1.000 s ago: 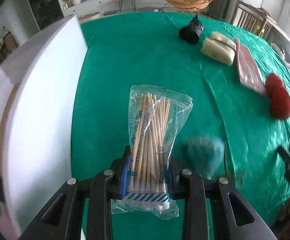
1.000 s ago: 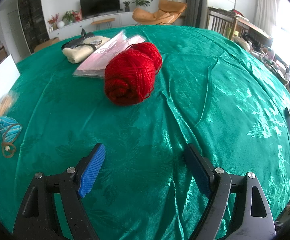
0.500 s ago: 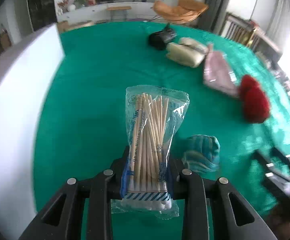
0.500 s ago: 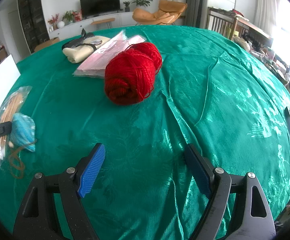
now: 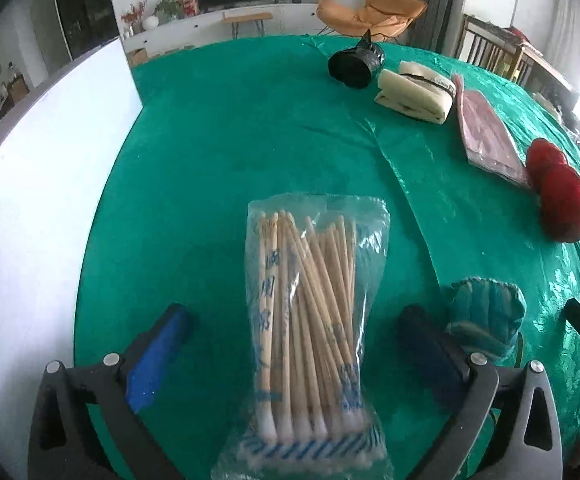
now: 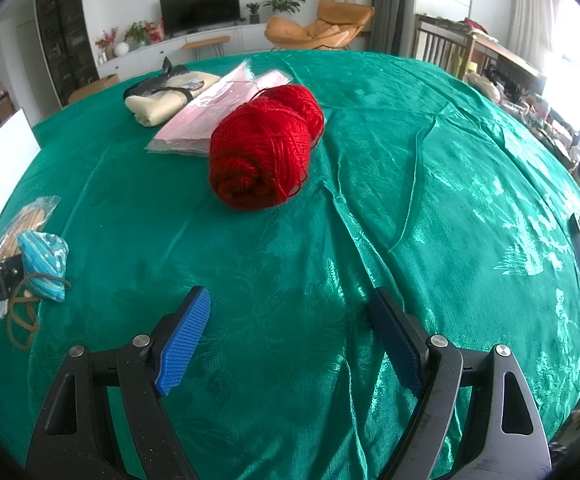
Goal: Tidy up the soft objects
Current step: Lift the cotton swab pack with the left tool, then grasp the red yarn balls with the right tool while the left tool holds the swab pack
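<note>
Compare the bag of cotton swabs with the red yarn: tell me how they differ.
The bag of cotton swabs is a clear, flat plastic packet of pale sticks; the red yarn is a bulky, rounded, bare skein. The swabs lie between the opening jaws of the left gripper, with neither pad touching them; the yarn sits well ahead of the open right gripper. Both rest on the green tablecloth.
</note>
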{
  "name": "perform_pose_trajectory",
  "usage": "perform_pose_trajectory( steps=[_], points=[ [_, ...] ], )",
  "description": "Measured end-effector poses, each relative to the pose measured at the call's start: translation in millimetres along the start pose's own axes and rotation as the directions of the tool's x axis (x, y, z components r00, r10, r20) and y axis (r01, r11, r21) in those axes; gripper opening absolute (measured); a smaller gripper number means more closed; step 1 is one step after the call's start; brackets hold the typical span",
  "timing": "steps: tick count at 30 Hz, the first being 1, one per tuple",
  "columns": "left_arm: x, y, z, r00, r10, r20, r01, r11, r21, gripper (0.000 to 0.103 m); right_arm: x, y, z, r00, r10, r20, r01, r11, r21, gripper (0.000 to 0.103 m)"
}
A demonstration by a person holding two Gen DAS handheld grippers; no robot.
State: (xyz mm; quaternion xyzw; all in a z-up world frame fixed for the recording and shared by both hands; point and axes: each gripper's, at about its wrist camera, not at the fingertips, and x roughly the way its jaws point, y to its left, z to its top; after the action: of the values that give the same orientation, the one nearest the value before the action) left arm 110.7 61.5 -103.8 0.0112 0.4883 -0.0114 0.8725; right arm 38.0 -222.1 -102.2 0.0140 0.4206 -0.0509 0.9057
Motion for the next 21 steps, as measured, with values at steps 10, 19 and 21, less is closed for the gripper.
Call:
perform_pose_trajectory(
  steps=[10,19,21],
  points=[
    [0,-2,-3,0.999,-0.006,0.048,0.006,1.0,0.006,0.103,1,0,0,1.0,0.006,-0.001,-0.006,1.0,0.001,0.084],
    [0,0,3,0.997,-0.03,-0.073,0.033,0.998,0.05,0.103,-12,-24,1,0.99,0.141,0.016,-0.142,0.982,0.128,0.083],
    [-2,-2,0,0.996,-0.034,-0.086,0.04,0.997,0.065,0.103,-23,-45,10,0.984,0.169,0.049,-0.175,0.959,0.222,0.083]
  ],
)
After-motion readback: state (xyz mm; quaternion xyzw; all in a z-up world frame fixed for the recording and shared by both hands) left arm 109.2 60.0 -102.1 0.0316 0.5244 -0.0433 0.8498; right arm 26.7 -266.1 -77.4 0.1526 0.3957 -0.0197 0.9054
